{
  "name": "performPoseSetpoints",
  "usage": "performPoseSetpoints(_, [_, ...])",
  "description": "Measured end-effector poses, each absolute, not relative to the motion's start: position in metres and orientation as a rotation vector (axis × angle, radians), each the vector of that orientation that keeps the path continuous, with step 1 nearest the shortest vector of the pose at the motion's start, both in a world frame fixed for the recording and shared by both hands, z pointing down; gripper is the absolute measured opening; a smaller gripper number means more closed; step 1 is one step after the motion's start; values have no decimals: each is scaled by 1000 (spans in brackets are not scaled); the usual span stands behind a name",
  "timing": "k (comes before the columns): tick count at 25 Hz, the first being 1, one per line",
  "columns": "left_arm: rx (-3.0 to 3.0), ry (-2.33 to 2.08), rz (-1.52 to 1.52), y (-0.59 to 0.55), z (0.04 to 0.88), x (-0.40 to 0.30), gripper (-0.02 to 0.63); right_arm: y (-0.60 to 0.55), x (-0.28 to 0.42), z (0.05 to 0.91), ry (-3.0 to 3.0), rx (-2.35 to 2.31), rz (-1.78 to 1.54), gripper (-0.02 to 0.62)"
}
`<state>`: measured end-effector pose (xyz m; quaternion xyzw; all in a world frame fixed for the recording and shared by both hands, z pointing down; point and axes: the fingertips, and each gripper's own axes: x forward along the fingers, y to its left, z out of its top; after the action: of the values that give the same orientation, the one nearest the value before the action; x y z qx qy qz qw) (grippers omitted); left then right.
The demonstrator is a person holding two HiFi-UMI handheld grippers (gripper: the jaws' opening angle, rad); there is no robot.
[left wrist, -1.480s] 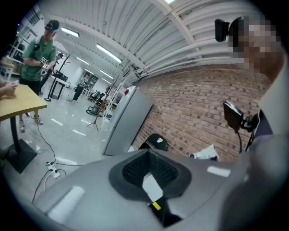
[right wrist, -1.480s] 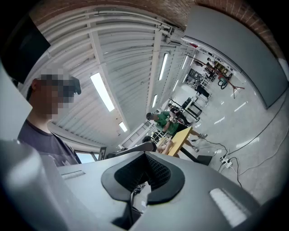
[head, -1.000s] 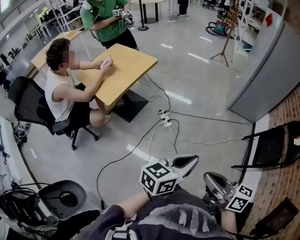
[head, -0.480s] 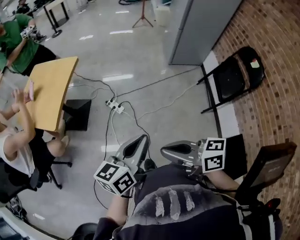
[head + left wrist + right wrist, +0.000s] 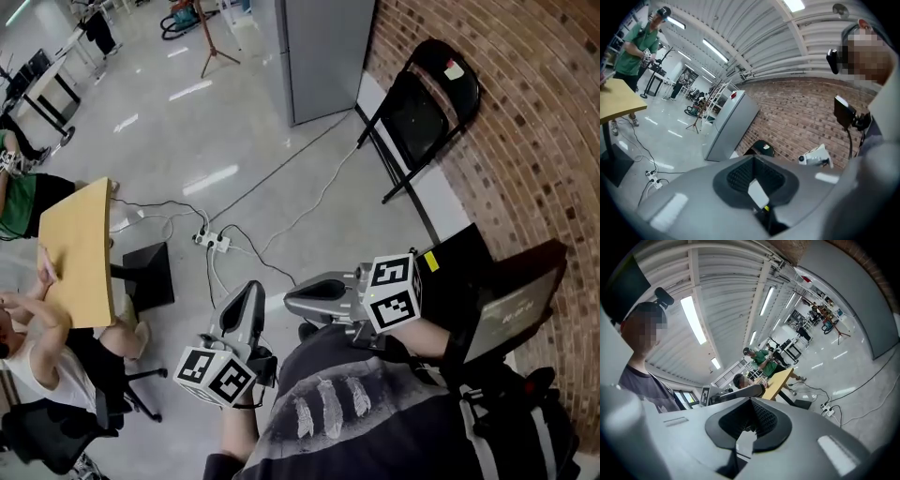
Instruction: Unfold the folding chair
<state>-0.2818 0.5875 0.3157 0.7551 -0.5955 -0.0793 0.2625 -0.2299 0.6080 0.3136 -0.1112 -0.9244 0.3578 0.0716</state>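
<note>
We hold the left tool and the right tool near our chest; each has its jaws pressed together on nothing. The folding chair stands folded on the floor against the brick wall; it is well apart from both tools.

seated person cut off at left edge, sticker on folding chair unreadable

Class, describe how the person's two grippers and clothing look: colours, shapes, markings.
Both the left gripper and right gripper have grey, rounded, tapering shells with black ribbed inner pads. Each carries a white cube printed with black square markers. The person wears a dark grey top with pale streaks.
</note>
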Motion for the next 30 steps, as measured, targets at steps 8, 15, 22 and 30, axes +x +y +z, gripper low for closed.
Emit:
performPoseSetpoints(8, [2080,-1566,-127,529,307,-226,3,546,-175,307,-2840,-233,1176,-6])
performPoseSetpoints(15, [2114,-1549,-44,473,303,-156,2,492,-114,305,-2895,-239,1220,-6])
performPoseSetpoints(22, [2135,-1541,16,433,303,-88,2,462,-52,310,-2919,-266,1220,-6])
performPoseSetpoints(30, [2168,-1486,76,405,307,-42,3,439,-7,313,-2922,-212,1263,-6])
